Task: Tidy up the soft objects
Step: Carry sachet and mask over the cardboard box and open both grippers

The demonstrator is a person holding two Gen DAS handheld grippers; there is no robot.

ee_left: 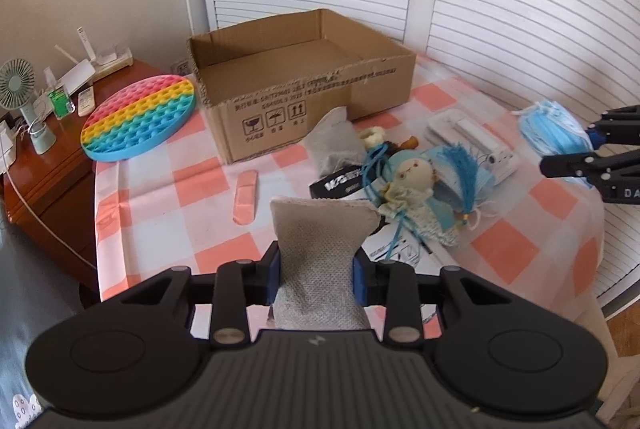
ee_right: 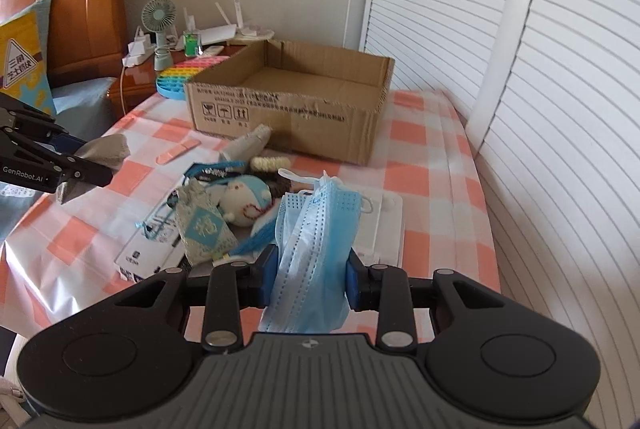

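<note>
The grey sachet (ee_left: pixel 320 261) pinched by the left gripper (ee_left: pixel 318 279), and the face masks (ee_right: pixel 312 261) clamped by the right gripper (ee_right: pixel 310 283), are best carried over the cardboard box (ee_left: pixel 304 85) at twelve o'clock before release.

My left gripper (ee_left: pixel 318 275) is matte black, with blue pads (ee_left: pixel 273 271) on the inner faces of its fingers. Behind the pads I see silver round rivets on the black link bars, two big round discs and a grey ribbed body with a small logo. My right gripper (ee_right: pixel 310 279) looks the same. White letters "GenRobot.AI" are on the side of the left one.
</note>
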